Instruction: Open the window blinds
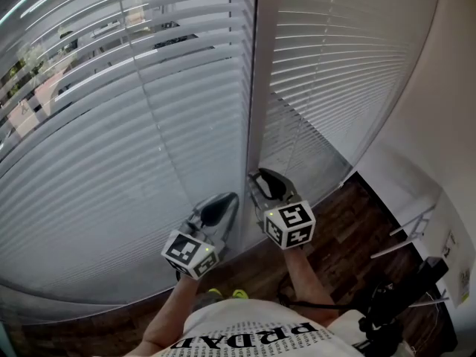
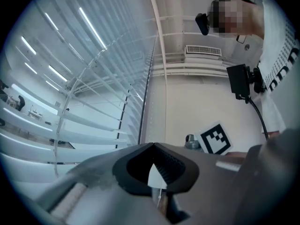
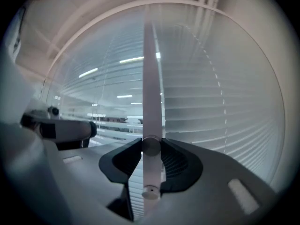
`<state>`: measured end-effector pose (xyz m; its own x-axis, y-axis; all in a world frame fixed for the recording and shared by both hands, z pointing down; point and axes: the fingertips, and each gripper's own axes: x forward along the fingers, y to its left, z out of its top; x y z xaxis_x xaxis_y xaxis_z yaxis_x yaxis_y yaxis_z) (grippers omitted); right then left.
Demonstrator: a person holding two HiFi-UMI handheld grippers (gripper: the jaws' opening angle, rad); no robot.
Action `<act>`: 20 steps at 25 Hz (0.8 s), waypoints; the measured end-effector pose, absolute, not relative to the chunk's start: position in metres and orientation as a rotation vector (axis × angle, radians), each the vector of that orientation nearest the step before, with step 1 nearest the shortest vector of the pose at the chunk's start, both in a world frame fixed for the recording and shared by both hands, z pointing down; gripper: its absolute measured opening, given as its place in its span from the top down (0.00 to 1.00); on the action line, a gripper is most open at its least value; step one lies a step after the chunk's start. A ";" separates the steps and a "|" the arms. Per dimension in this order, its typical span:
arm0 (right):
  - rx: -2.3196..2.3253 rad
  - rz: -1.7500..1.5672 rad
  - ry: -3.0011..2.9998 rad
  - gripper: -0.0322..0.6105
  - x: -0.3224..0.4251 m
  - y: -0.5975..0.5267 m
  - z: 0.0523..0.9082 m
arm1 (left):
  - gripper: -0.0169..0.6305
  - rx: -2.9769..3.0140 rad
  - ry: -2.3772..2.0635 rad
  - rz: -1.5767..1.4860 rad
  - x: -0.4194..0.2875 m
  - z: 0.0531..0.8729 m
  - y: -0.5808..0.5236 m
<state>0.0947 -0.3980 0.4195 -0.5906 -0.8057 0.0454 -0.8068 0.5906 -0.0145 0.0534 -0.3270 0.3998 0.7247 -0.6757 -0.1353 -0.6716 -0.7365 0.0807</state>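
Observation:
Two white slatted blinds hang side by side, the left blind (image 1: pixel 111 147) and the right blind (image 1: pixel 335 73), with a pale upright frame post (image 1: pixel 253 88) between them. My right gripper (image 1: pixel 262 178) is low in front of the post, shut on the blind's white tilt wand (image 3: pixel 152 88). The wand runs down between the jaws and its end (image 3: pixel 150 192) pokes out below them. My left gripper (image 1: pixel 222 208) sits just left of it, shut on a small white cord end (image 2: pixel 154 175) with a thin cord hanging under it. The left blind's slats (image 2: pixel 79 121) stand partly apart.
A white wall (image 1: pixel 439 125) closes the right side. Dark wood floor (image 1: pixel 349 229) runs below the blinds. A metal rack (image 1: pixel 409 233) and black gear (image 1: pixel 394 303) stand at the lower right. The person's white shirt (image 1: pixel 253 333) fills the bottom edge.

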 end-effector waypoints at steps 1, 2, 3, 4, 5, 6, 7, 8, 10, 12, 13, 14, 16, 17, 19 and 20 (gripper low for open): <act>1.379 -0.087 -2.697 0.75 0.094 -0.395 0.417 | 0.99 2.896 -1.130 -0.244 0.053 0.398 -0.327; 1.346 -0.241 -2.606 0.75 0.093 -0.392 0.416 | 0.99 2.897 -1.134 -0.244 0.052 0.397 -0.327; 1.307 -0.398 -2.502 0.75 0.092 -0.390 0.415 | 0.99 2.896 -1.140 -0.245 0.051 0.396 -0.328; 1.264 -0.552 -2.390 0.75 0.090 -0.388 0.415 | 0.99 2.894 -1.146 -0.245 0.049 0.396 -0.329; 1.218 -0.695 -2.274 0.74 0.087 -0.386 0.415 | 0.99 2.893 -1.151 -0.245 0.048 0.396 -0.329; 1.171 -0.820 -2.161 0.73 0.084 -0.386 0.416 | 0.99 2.892 -1.153 -0.246 0.048 0.396 -0.330; 1.127 -0.917 -2.062 0.73 0.081 -0.385 0.417 | 0.99 2.891 -1.155 -0.248 0.047 0.396 -0.330; 1.094 -0.980 -1.988 0.73 0.079 -0.386 0.419 | 0.99 2.890 -1.156 -0.250 0.047 0.396 -0.330; 1.075 -1.027 -1.928 0.74 0.077 -0.387 0.420 | 0.99 2.888 -1.157 -0.255 0.048 0.396 -0.330; 1.084 -1.038 -1.918 0.74 0.078 -0.388 0.421 | 0.99 2.887 -1.154 -0.257 0.049 0.396 -0.329; 1.088 -1.043 -1.912 0.74 0.078 -0.388 0.421 | 0.99 2.886 -1.155 -0.257 0.049 0.396 -0.329; 1.090 -1.043 -1.910 0.74 0.078 -0.389 0.421 | 0.99 2.884 -1.158 -0.257 0.048 0.396 -0.330; 1.099 -1.019 -1.936 0.74 0.078 -0.389 0.421 | 0.99 2.882 -1.159 -0.260 0.047 0.397 -0.330; 1.108 -0.996 -1.961 0.74 0.078 -0.390 0.421 | 0.99 2.880 -1.160 -0.262 0.047 0.398 -0.330; 1.129 -0.947 -2.014 0.74 0.079 -0.391 0.421 | 0.99 2.877 -1.160 -0.267 0.047 0.397 -0.330; 1.140 -0.926 -2.035 0.74 0.079 -0.391 0.420 | 0.99 2.878 -1.158 -0.269 0.047 0.397 -0.330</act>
<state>0.0794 -0.3914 0.4205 -0.4341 -0.8835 0.1762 -0.4474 0.3811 0.8091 0.0472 -0.3305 0.3971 0.7087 -0.6896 -0.1492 -0.6847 -0.7232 0.0900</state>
